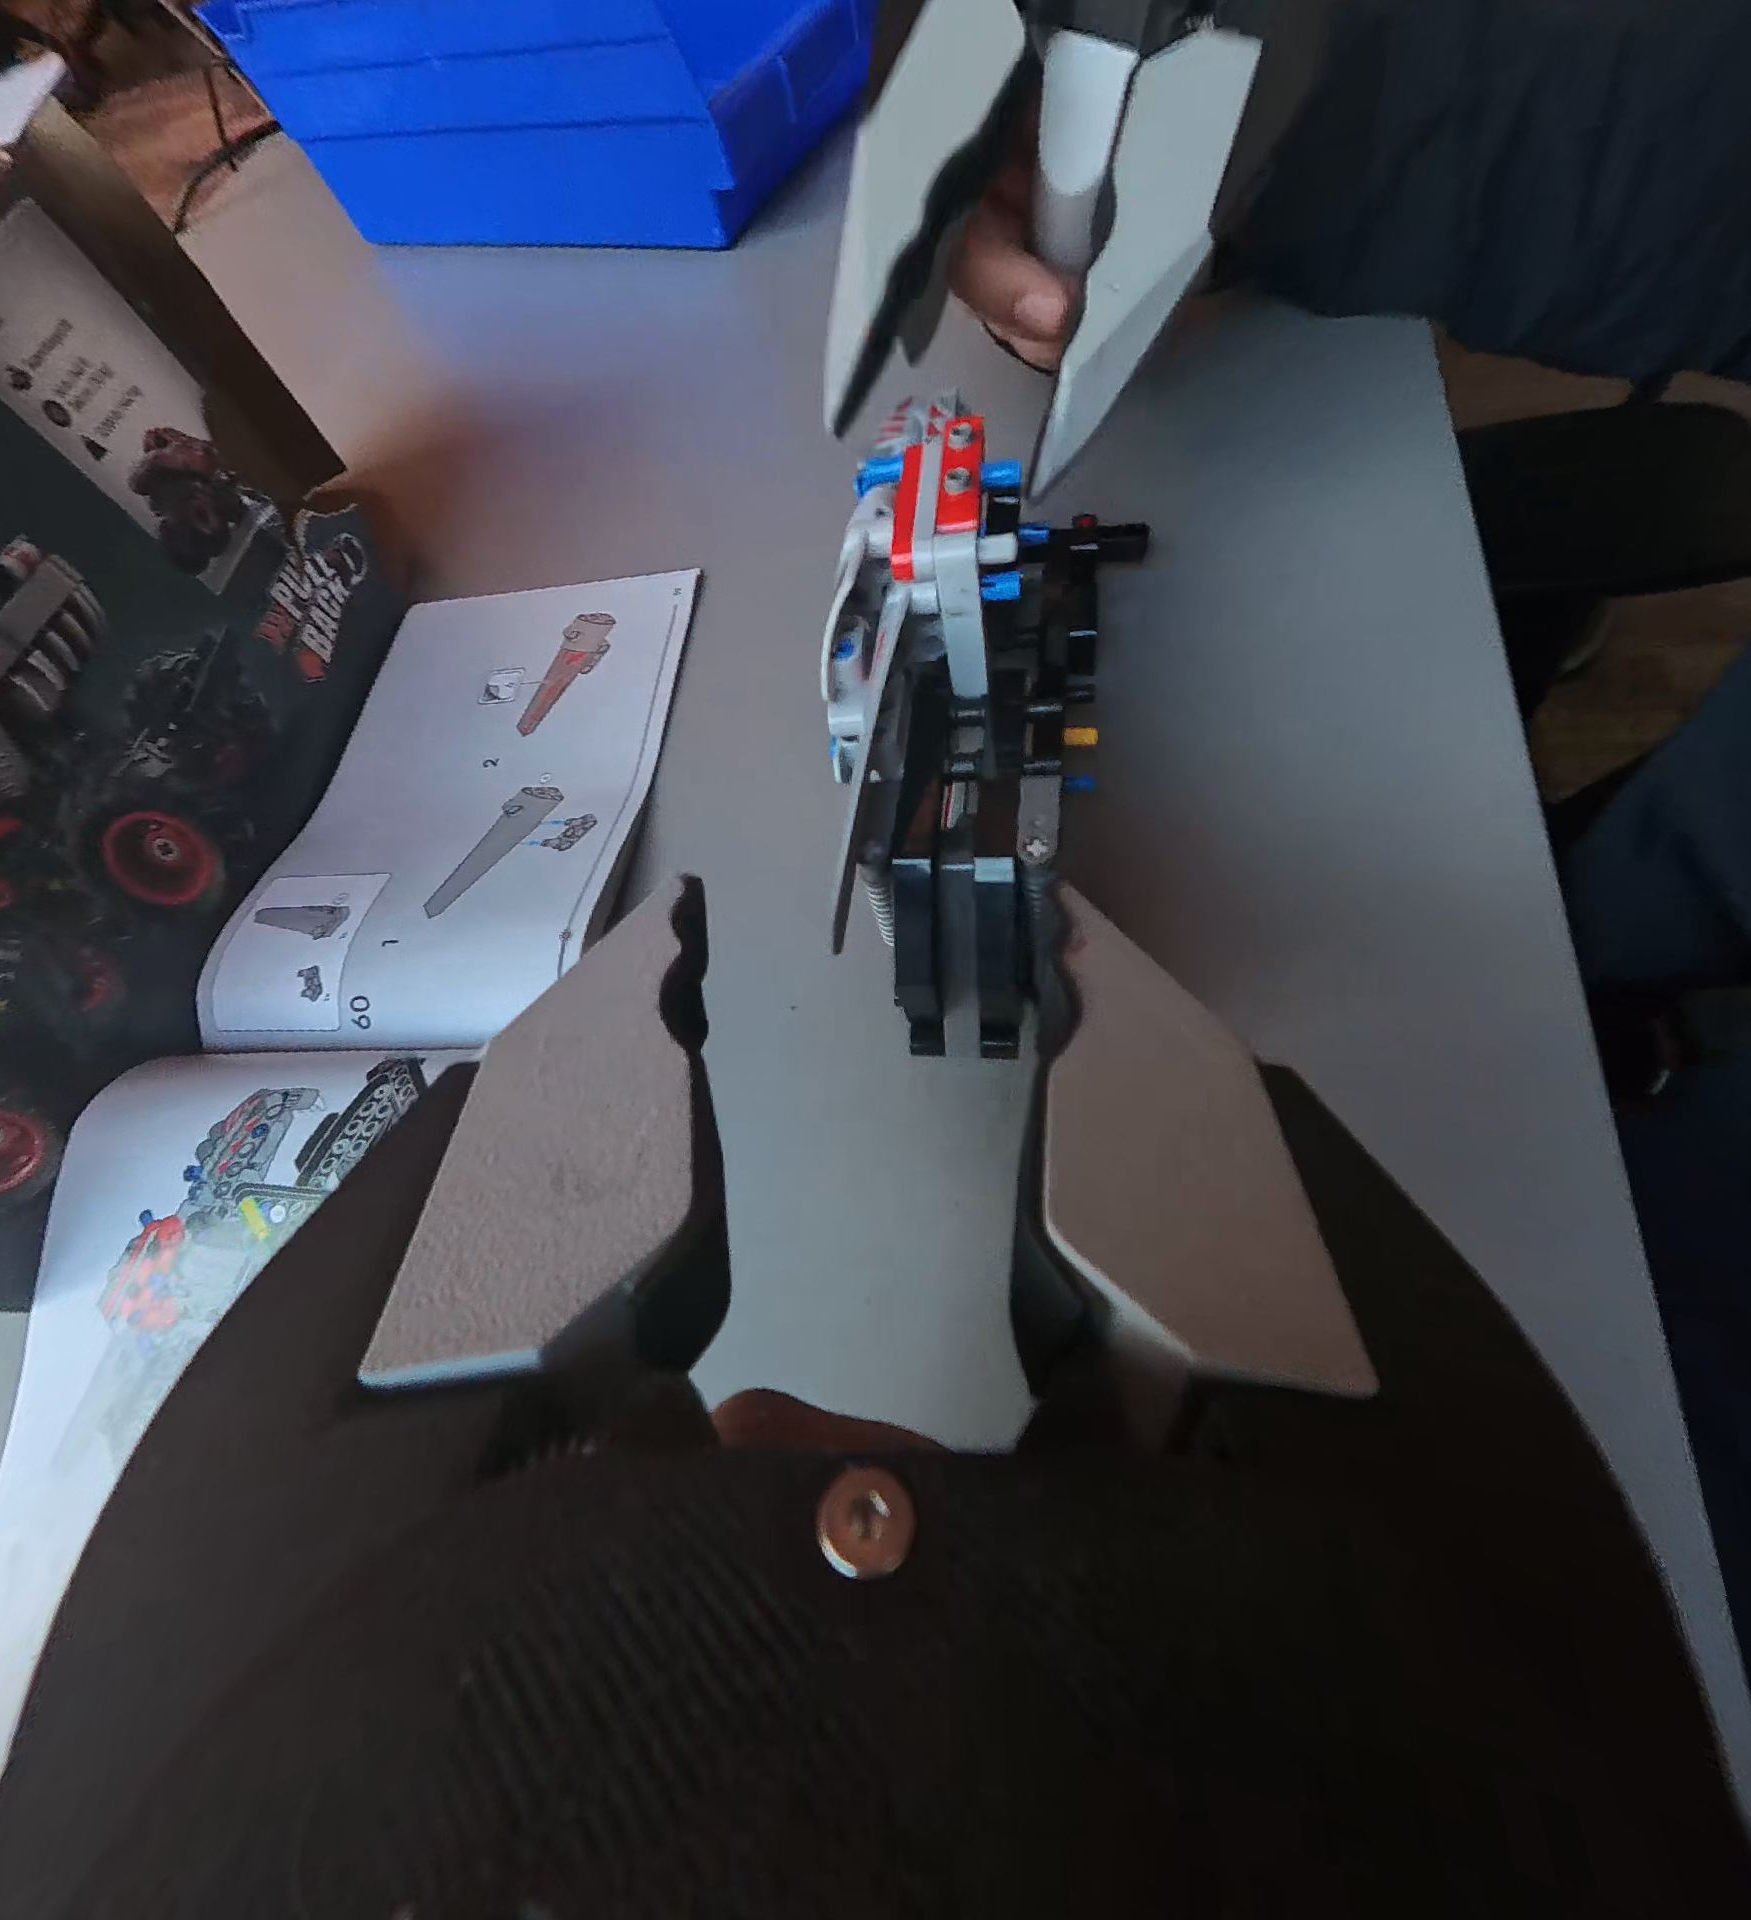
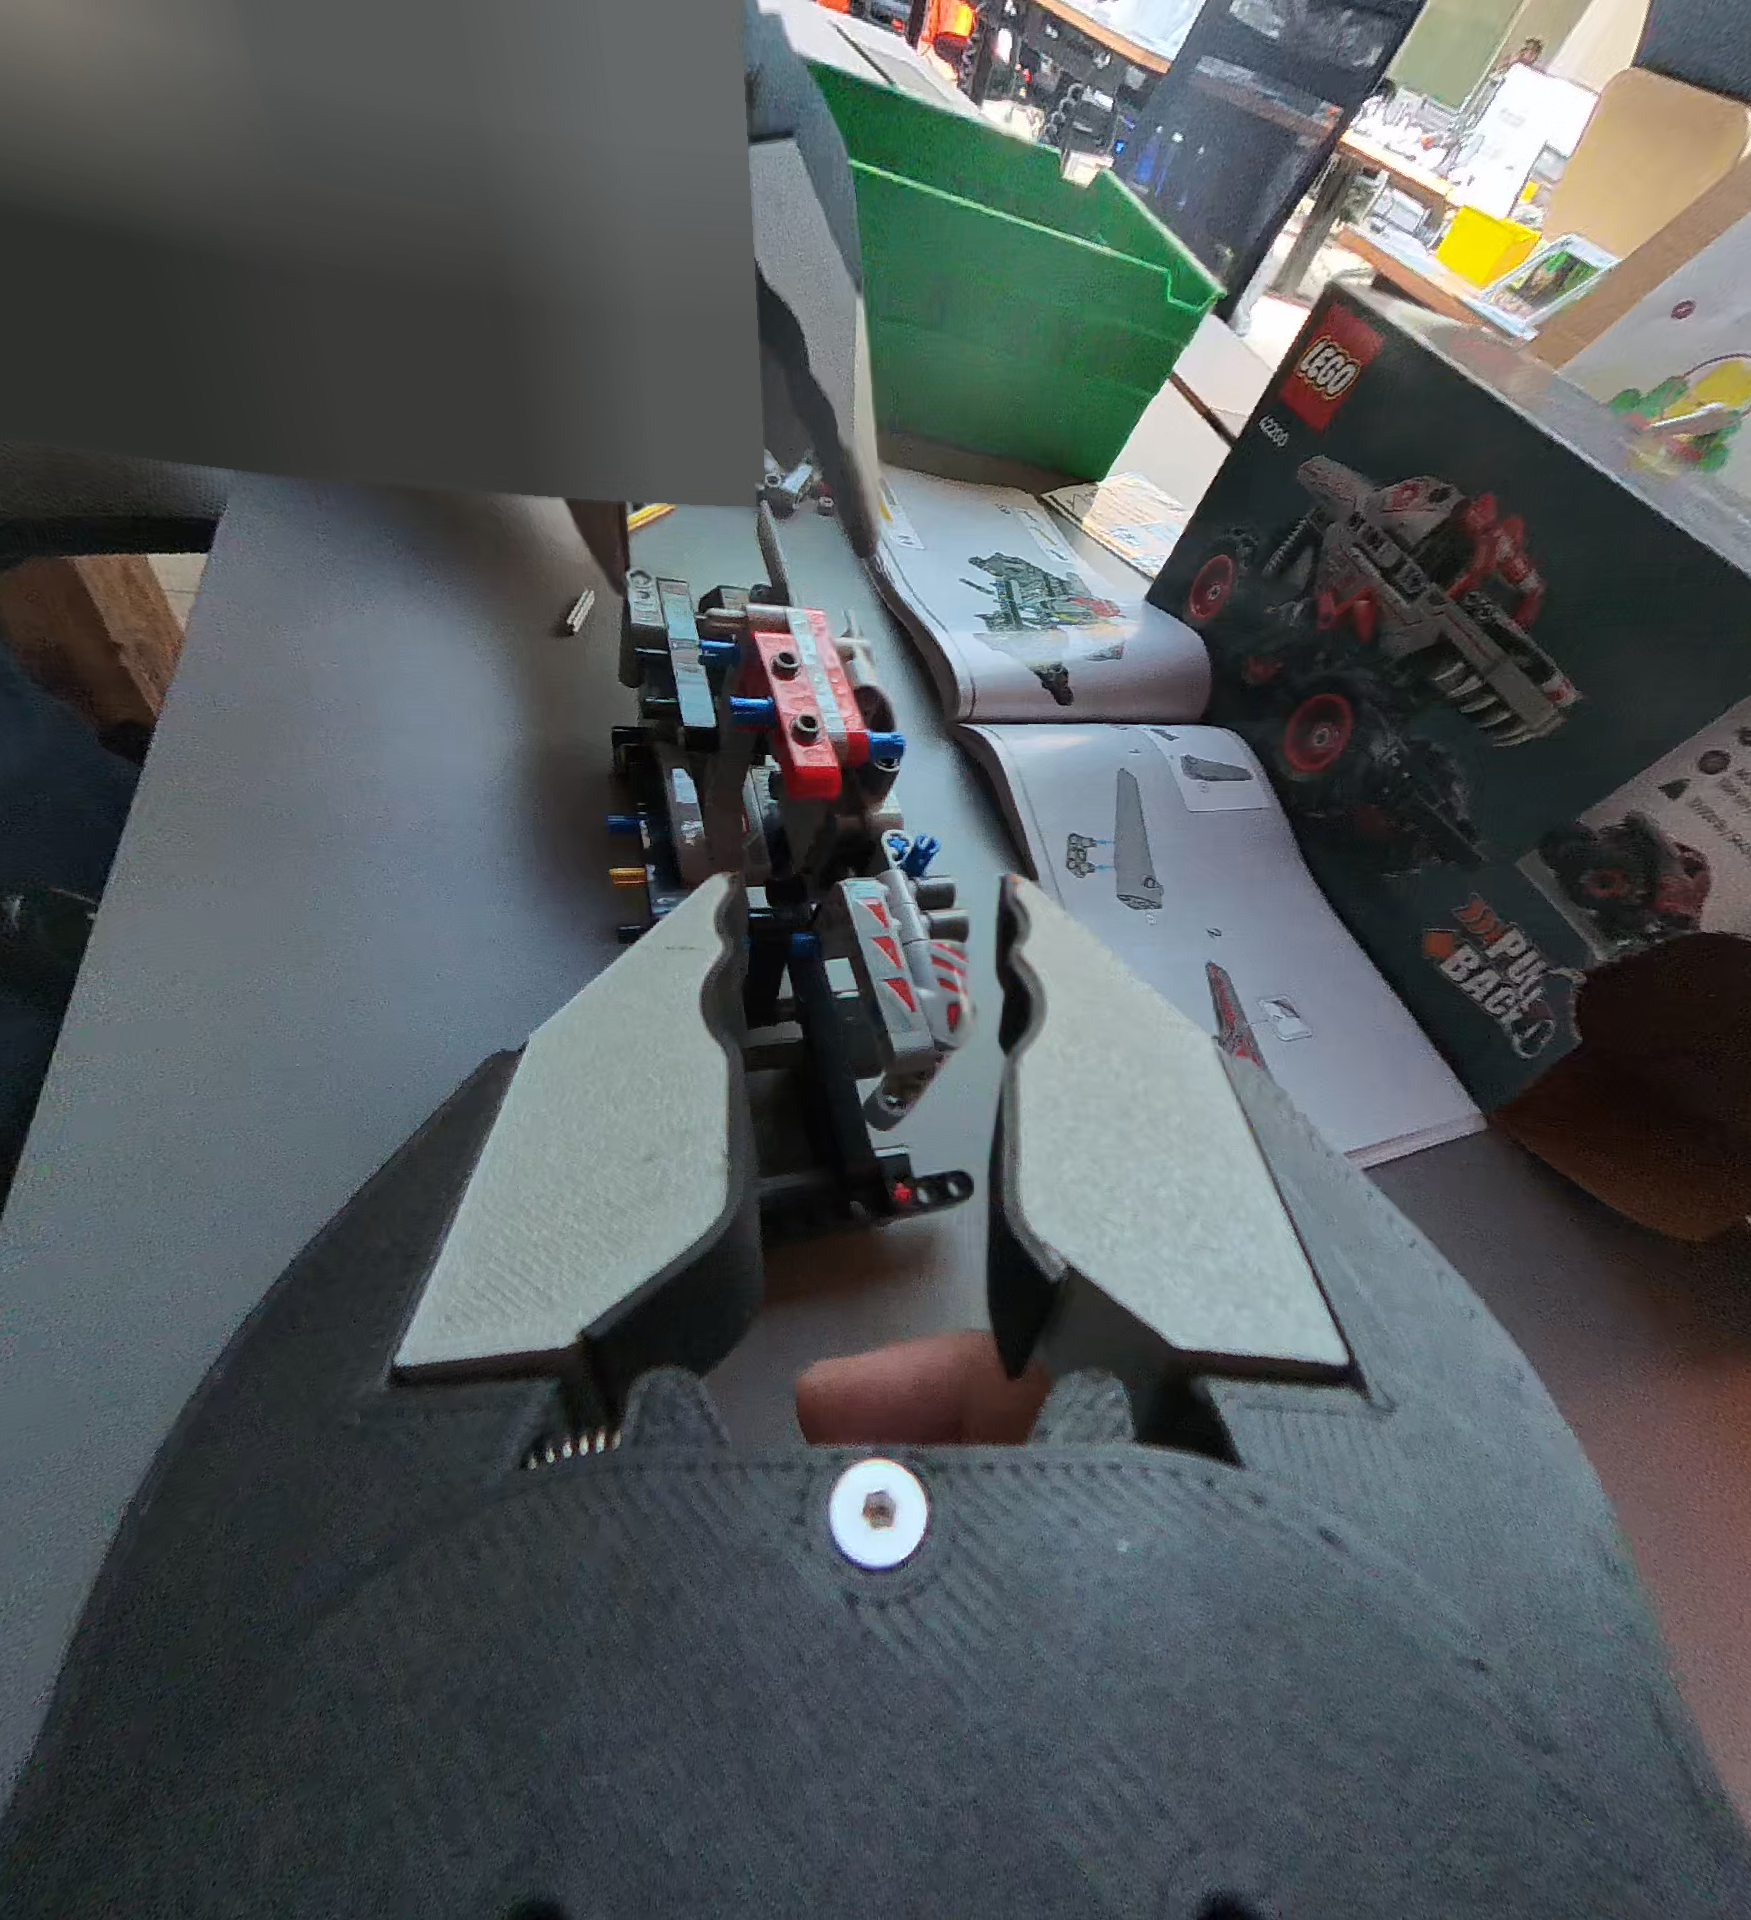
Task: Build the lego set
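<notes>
A partly built lego vehicle (image 1: 959, 665) of grey, black and red pieces with blue pins stands on the grey table (image 1: 1266, 727). My left gripper (image 1: 871, 914) is open, its jaws on either side of the model's dark near end; the right fingertip (image 1: 1068, 935) is close against it, the left one apart. My right gripper (image 1: 938, 447) hangs open over the model's far red end. In the right wrist view the right gripper (image 2: 866, 904) is open with the model (image 2: 809, 727) between and beyond its fingertips. One finger (image 2: 814, 312) of the left gripper shows behind the model.
An open instruction booklet (image 1: 455, 810) and the set's box (image 1: 71, 727) lie left of the model; they also show in the right wrist view, booklet (image 2: 1162, 883) and box (image 2: 1473, 675). A blue bin (image 1: 538, 104) and a green bin (image 2: 1006, 281) stand behind. Small loose parts (image 2: 788, 483) lie nearby. The table edge (image 1: 1536, 831) runs on the right. The left gripper's tips are roughly 11 cm from the right gripper's.
</notes>
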The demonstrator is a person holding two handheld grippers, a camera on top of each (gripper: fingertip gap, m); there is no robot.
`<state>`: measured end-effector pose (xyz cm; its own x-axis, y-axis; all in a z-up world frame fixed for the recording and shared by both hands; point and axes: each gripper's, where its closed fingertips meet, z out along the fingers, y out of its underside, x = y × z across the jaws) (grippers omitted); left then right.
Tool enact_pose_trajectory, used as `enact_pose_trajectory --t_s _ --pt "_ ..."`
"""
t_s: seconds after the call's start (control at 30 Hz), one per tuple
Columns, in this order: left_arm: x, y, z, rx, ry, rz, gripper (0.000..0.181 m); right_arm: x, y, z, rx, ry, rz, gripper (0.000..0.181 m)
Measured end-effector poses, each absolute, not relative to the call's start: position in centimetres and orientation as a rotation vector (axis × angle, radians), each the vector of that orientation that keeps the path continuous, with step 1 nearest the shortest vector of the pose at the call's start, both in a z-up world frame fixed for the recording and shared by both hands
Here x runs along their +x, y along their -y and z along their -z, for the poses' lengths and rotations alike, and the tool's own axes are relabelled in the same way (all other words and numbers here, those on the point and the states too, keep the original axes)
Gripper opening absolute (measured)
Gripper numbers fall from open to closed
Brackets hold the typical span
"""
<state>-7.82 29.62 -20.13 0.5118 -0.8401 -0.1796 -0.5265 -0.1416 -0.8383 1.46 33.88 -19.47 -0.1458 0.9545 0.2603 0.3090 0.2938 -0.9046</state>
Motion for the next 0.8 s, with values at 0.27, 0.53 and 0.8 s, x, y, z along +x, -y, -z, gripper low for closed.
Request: enact_pose_trajectory --t_s 0.27,0.53,0.8 --pt "-7.0 -29.4 21.3 -1.823 -1.18 0.445 0.06 1.8 -33.9 20.3 -1.196 1.77 -0.991 0.054" --pt "-6.2 -29.4 21.5 -1.804 -1.178 0.45 0.052 1.5 -33.6 21.3 -1.155 1.838 -0.975 0.05" --pt "-5.8 -29.3 21.6 -1.798 -1.168 0.482 0.046 1.3 -33.6 21.4 -1.163 1.845 -1.003 0.049"
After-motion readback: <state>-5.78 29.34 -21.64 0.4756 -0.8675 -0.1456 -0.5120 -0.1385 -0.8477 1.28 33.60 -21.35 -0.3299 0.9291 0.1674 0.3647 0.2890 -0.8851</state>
